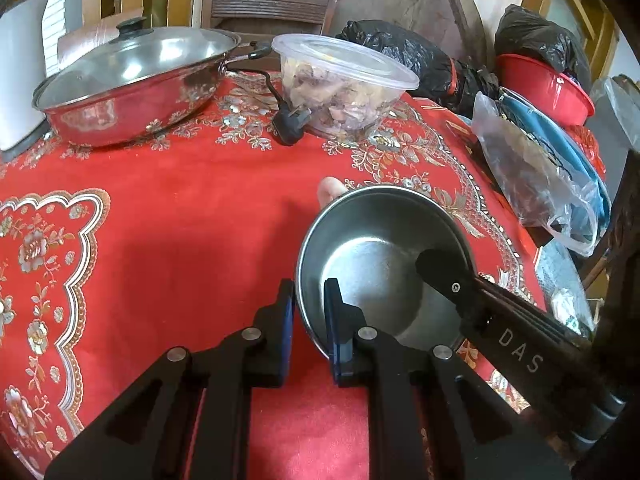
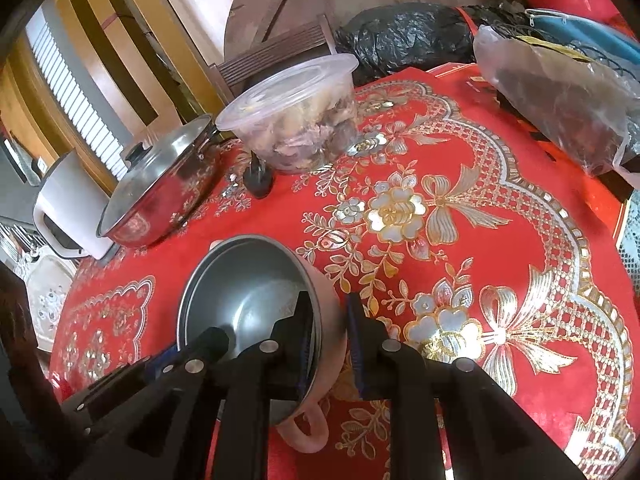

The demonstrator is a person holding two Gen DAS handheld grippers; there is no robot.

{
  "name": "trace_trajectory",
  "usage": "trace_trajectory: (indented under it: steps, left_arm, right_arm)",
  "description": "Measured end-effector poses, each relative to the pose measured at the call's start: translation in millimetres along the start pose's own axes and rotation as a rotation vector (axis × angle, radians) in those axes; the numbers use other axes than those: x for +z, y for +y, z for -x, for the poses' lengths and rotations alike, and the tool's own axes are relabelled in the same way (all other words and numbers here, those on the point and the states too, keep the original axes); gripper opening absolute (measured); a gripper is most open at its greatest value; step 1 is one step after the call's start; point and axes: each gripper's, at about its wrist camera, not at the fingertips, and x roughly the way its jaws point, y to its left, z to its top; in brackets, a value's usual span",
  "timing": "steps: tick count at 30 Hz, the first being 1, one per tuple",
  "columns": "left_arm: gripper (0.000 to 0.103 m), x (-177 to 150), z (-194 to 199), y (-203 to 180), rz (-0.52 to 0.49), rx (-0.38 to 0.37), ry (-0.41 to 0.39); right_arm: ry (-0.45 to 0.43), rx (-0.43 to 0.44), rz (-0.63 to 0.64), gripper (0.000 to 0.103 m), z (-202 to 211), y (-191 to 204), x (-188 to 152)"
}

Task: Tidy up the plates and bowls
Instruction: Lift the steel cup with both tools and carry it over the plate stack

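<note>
A steel-lined bowl with a pink outer shell and pink handle is on the red patterned tablecloth. My left gripper straddles its left rim, one blue pad inside and one outside, shut on the wall. My right gripper clamps the opposite wall of the bowl the same way. One of the right gripper's fingers shows inside the bowl in the left wrist view. The bowl holds nothing and looks slightly tilted in the right wrist view.
A lidded steel wok and a white kettle stand at the far left. A lidded plastic food container and a black plug are behind the bowl. Plastic bags and a red basin crowd the right edge.
</note>
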Motion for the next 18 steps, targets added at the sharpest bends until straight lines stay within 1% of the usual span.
trace_trajectory:
  steps: [5, 7, 10, 13, 18]
  left_arm:
    - [0.01, -2, 3, 8, 0.021, -0.021, 0.037]
    - [0.008, -4, 8, 12, 0.016, -0.012, 0.045]
    - [0.007, -7, 23, 18, 0.0, 0.007, 0.032]
    - [0.005, -11, 44, 25, -0.019, 0.031, 0.005]
    - [0.004, -16, 68, 41, -0.037, 0.044, 0.004]
  right_arm:
    - [0.009, 0.007, -0.013, 0.018, 6, 4, -1]
    - [0.014, 0.01, -0.01, 0.018, 10, 11, -4]
    - [0.039, 0.006, 0.012, 0.017, 14, 23, -11]
    - [0.08, 0.031, 0.015, 0.016, 15, 32, -20]
    - [0.141, 0.076, 0.014, 0.015, 23, 50, -36]
